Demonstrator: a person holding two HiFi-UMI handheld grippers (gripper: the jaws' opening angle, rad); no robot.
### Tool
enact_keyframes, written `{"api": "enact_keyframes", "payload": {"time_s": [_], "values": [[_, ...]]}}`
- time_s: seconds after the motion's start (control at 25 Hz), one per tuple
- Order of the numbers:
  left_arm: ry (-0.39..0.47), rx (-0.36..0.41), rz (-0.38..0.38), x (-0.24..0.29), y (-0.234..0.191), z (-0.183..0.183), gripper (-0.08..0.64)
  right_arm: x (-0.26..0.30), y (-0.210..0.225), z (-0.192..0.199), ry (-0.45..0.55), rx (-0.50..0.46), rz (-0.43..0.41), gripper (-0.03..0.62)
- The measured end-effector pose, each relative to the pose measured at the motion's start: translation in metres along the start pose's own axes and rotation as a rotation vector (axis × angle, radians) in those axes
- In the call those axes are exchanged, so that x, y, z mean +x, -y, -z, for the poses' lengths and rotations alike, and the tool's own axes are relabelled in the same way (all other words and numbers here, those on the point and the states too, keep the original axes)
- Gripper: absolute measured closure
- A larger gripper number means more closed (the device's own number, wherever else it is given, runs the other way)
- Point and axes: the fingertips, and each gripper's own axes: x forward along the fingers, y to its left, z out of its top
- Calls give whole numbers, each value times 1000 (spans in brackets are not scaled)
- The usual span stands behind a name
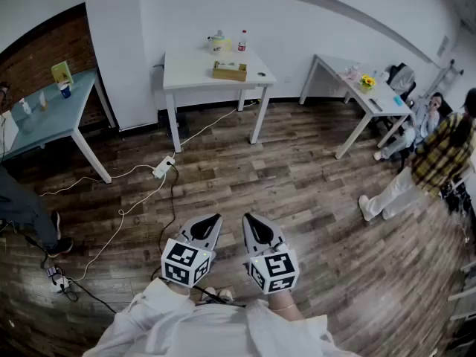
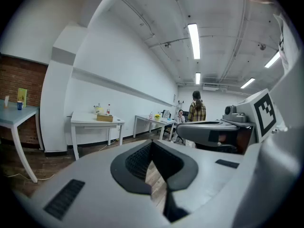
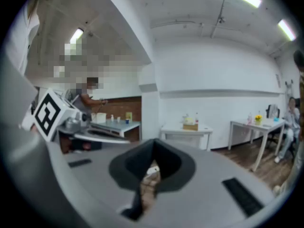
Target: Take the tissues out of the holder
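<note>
Over the wooden floor (image 1: 297, 192), close in front of the person's white-sleeved arms, two tools are held side by side, both tipped slightly downward toward the far wall. The left hand-held gripper (image 1: 214, 219) has its jaws pressed together at the tips, and its own view shows only floor through the dark hollow behind them, so it grips nothing. The right hand-held gripper (image 1: 249, 219) looks the same: jaws closed to a point, nothing between them.

The tissue holder (image 1: 229, 71), a low wooden box, sits well apart from both, on the white worktop (image 1: 190, 69) against the far wall. Whether tissues stick out of it is too small to tell. Behind the box stand a yellowish object (image 1: 219, 43) and a red-capped bottle (image 1: 242, 41).

A power strip (image 1: 163, 167) lies on the floor in front of that worktop, with cables trailing from it. At the right, a person in a checked shirt (image 1: 439, 151) stands beside another white worktop (image 1: 331, 64) that carries yellow flowers (image 1: 367, 82).
</note>
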Motion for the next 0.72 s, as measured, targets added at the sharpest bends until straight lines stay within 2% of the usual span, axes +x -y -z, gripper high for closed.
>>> {"api": "enact_keyframes", "payload": {"time_s": [0.2, 0.4, 0.72], "values": [[17, -8, -2, 5, -1, -1, 540, 1, 5, 5, 1, -3, 7, 583], [20, -69, -13, 8, -1, 2, 540, 0, 5, 8, -9, -3, -1, 583], [30, -71, -18, 7, 1, -1, 540, 0, 1, 9, 16, 105, -44, 583]]}}
